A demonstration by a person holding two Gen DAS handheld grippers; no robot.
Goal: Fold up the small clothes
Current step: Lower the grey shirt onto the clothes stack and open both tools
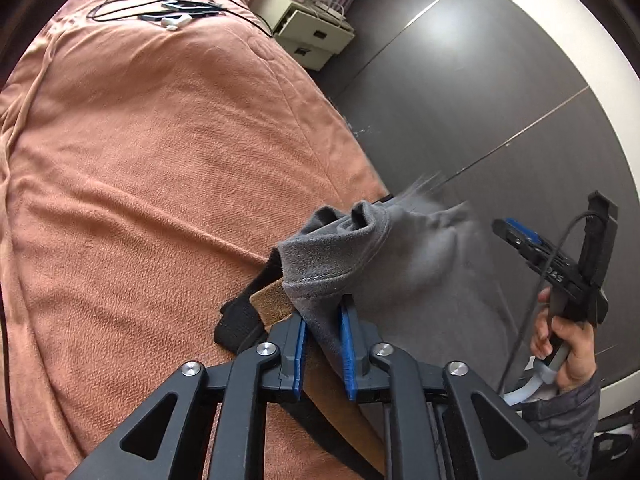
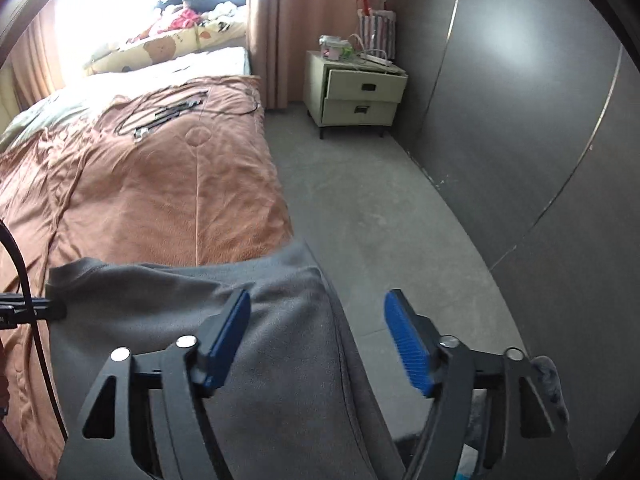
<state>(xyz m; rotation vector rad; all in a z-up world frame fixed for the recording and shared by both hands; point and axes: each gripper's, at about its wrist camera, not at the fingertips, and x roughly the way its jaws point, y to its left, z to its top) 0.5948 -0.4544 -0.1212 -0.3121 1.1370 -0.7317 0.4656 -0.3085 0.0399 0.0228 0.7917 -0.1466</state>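
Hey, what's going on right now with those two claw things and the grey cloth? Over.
Left gripper has the grey garment between its pads. Right gripper open, holding nothing. Garment hangs off the bed edge. A brown and black piece lies under it.

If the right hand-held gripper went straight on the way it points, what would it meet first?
Probably the grey carpeted floor beside the bed. The right hand-held gripper stands open, with the edge of the grey fleece garment low between its fingers; depth is unclear, so it might brush that first.

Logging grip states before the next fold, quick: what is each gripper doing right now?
Left gripper: jaws slightly apart, grey garment between the pads; a firm grip cannot be told.
Right gripper: open wide, holding nothing, above the garment.
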